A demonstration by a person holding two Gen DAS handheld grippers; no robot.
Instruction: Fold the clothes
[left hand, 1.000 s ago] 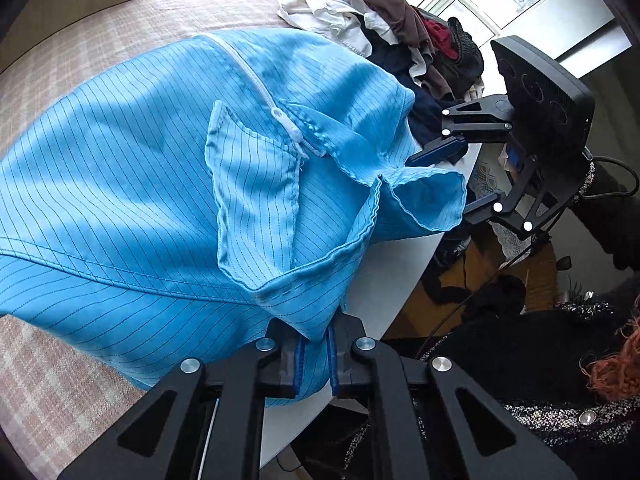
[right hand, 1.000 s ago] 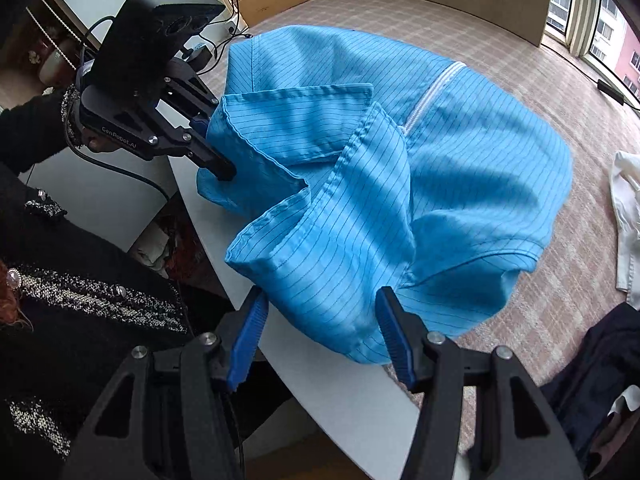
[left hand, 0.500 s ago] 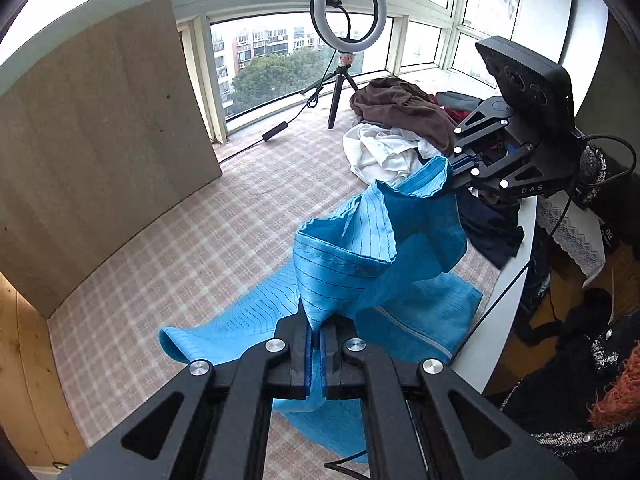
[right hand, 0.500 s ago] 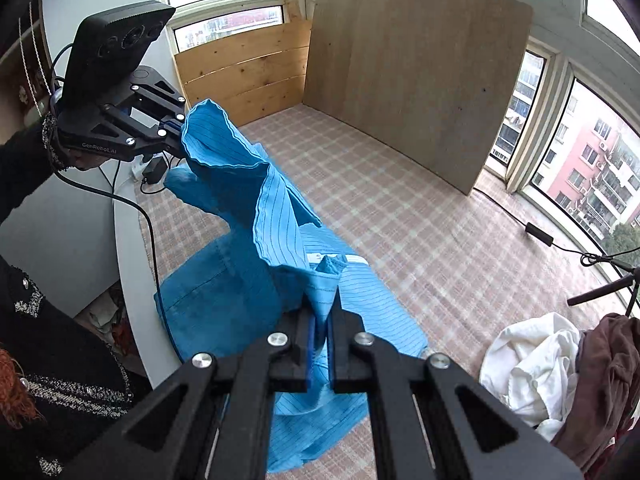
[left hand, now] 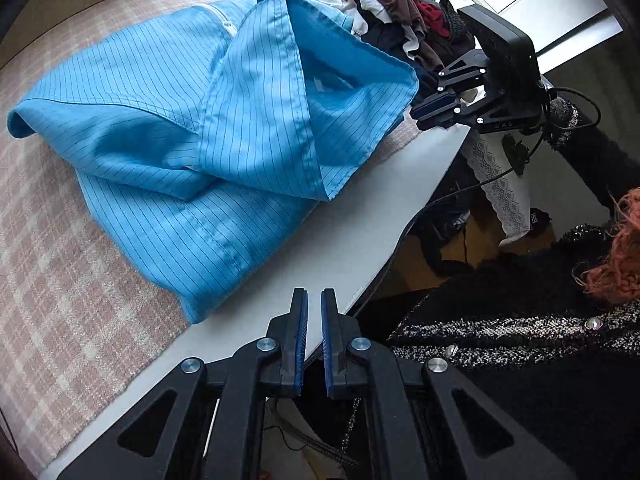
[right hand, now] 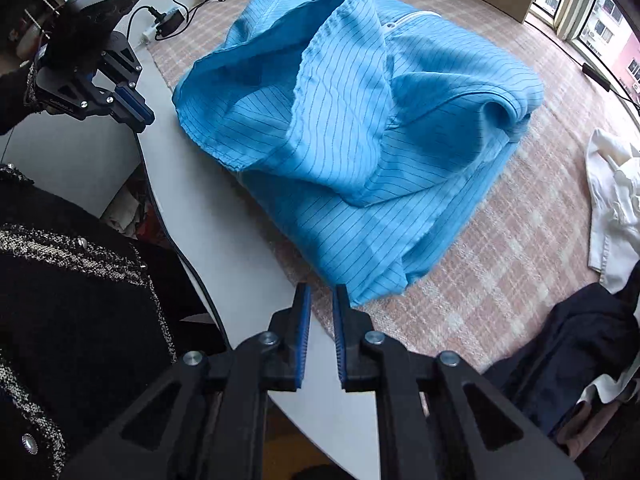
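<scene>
A blue pinstriped garment (left hand: 224,120) (right hand: 360,120) with a white zip lies bunched and folded over itself on the checked tablecloth, its near edge over the white table rim. My left gripper (left hand: 314,300) hovers over the near table edge, just short of the garment's hem. Its jaws are opening by a narrow gap with nothing between them. My right gripper (right hand: 322,294) stands beside the garment's near corner, also opening, with nothing between its pads. Each gripper shows in the other's view, the right (left hand: 430,110) and the left (right hand: 138,114) both off the cloth.
A heap of brown, white, red and dark clothes (left hand: 384,4) sits at the far end of the table. A white garment (right hand: 612,200) and a navy one (right hand: 592,340) lie to the right. The white table edge (left hand: 340,240) curves past a person in a black tweed jacket (left hand: 520,340).
Half a second ago both grippers held the blue garment lifted in the air. Now it lies on the table, both have let go and drawn back to the near edge.
</scene>
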